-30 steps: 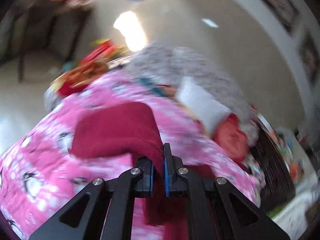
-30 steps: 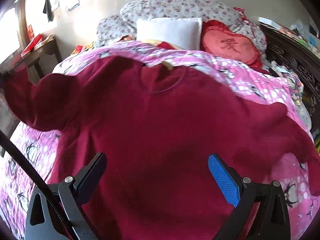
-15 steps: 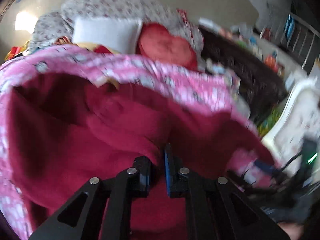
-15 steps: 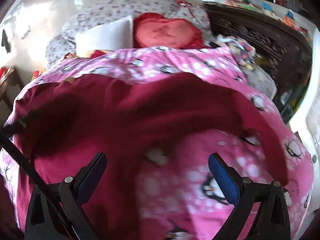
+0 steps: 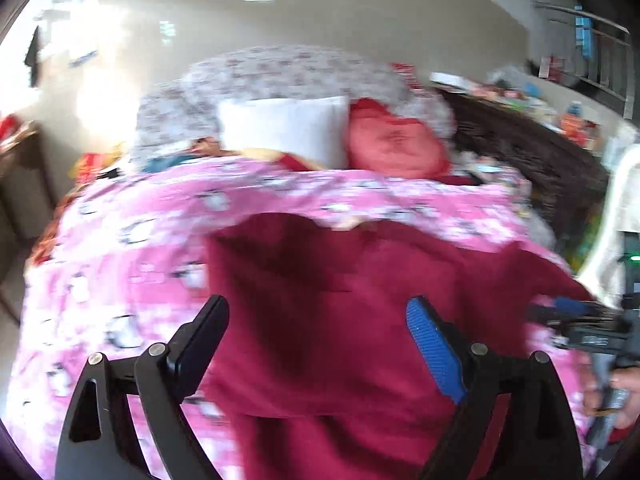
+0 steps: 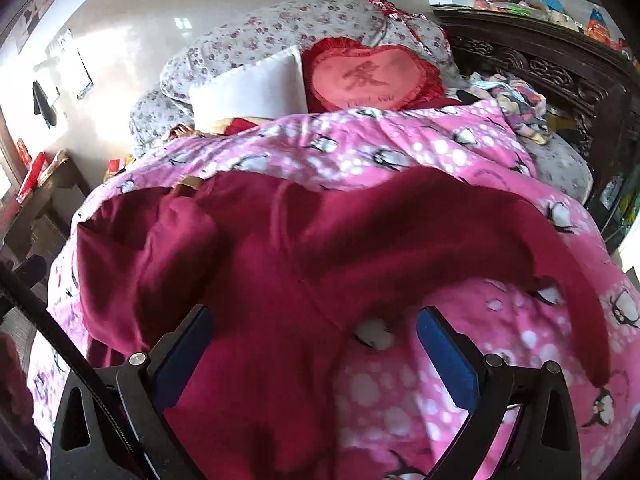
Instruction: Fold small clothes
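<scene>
Left tongs (image 5: 316, 344): apart, over sweater (image 5: 340, 320).
Right tongs (image 6: 314, 350): apart, empty.
Sweater: on bed (image 6: 440, 160), sleeve at 3 o'clock.

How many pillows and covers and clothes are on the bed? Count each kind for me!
Pillows: 2, a white pillow and a heart pillow.
Quilts: 2, a pink quilt and a flowered quilt.
Spread-out clothes: 1, a red sweater.
Small clothes heap by the headboard: 1.
Total: 6.
</scene>
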Action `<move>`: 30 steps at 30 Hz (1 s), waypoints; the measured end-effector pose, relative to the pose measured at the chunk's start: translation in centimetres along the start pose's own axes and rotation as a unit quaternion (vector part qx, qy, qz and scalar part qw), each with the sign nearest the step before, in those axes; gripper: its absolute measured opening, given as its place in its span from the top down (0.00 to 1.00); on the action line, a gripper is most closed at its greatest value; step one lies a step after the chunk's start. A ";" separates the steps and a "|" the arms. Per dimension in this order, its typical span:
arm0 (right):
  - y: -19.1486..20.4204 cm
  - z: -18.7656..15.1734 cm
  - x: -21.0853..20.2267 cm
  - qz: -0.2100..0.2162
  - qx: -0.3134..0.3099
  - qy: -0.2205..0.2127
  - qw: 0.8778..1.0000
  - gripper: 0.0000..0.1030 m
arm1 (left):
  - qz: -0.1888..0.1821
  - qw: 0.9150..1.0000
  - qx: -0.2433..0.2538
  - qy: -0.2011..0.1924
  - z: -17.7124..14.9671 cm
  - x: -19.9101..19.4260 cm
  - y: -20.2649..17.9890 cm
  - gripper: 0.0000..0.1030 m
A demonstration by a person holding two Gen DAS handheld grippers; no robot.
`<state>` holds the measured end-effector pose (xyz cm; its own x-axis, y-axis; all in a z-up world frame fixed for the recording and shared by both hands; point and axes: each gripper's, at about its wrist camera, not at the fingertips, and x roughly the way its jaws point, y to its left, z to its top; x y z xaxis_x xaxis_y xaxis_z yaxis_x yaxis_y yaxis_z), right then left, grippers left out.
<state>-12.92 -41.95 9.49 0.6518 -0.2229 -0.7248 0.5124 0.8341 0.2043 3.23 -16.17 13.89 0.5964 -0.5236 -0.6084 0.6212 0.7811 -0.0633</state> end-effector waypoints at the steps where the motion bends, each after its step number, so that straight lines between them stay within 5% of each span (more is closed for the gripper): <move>1: 0.7 0.2 0.1 -0.002 -0.007 -0.003 1.000 0.00 | 0.015 1.000 -0.010 0.007 0.0 0.5 0.9 0.13; 7: 9.5 1.2 1.5 -0.004 -0.106 -0.022 0.994 0.00 | 0.092 0.994 -0.038 0.052 -0.5 4.5 3.9 0.13; 11: 15.3 0.7 5.2 -0.054 -0.214 -0.015 0.975 0.06 | 0.155 0.984 -0.047 0.076 -0.7 7.7 5.0 0.13; 12: 16.2 0.5 6.4 -0.075 -0.250 -0.019 0.965 0.40 | 0.165 0.982 -0.050 0.081 -0.7 8.3 5.4 0.13; 14: 14.9 0.9 6.8 -0.093 -0.240 -0.022 0.966 0.79 | 0.177 0.979 -0.056 0.088 -0.8 9.2 6.2 0.13; 17: 10.5 1.3 4.6 -0.089 -0.181 -0.031 0.979 0.76 | 0.172 0.978 -0.073 0.089 -1.1 9.4 7.4 0.13; 19: 7.2 0.3 2.6 -0.114 -0.161 -0.037 0.980 0.58 | 0.167 0.979 -0.078 0.086 -1.4 9.1 7.9 0.13; 21: 3.8 -0.8 0.8 -0.106 -0.121 -0.028 0.987 0.20 | 0.158 0.980 -0.083 0.086 -1.6 8.6 8.3 0.13; 22: 2.0 -1.3 -0.3 -0.094 -0.092 -0.031 0.991 0.16 | 0.152 0.981 -0.087 0.087 -1.7 8.2 8.5 0.13; 26: -1.3 -0.8 -2.0 -0.028 -0.038 -0.032 0.998 0.15 | 0.125 0.988 -0.075 0.059 -1.0 6.1 7.6 0.13; 30: -0.6 0.6 -0.7 -0.038 -0.057 -0.035 0.997 0.15 | 0.094 0.993 -0.046 0.054 0.2 5.2 5.9 0.13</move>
<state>-13.38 -42.59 10.22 0.6528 -0.3201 -0.6866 0.4982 0.8642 0.0708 10.12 -14.36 10.48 0.6359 -0.3307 -0.6973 0.4528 0.8916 -0.0099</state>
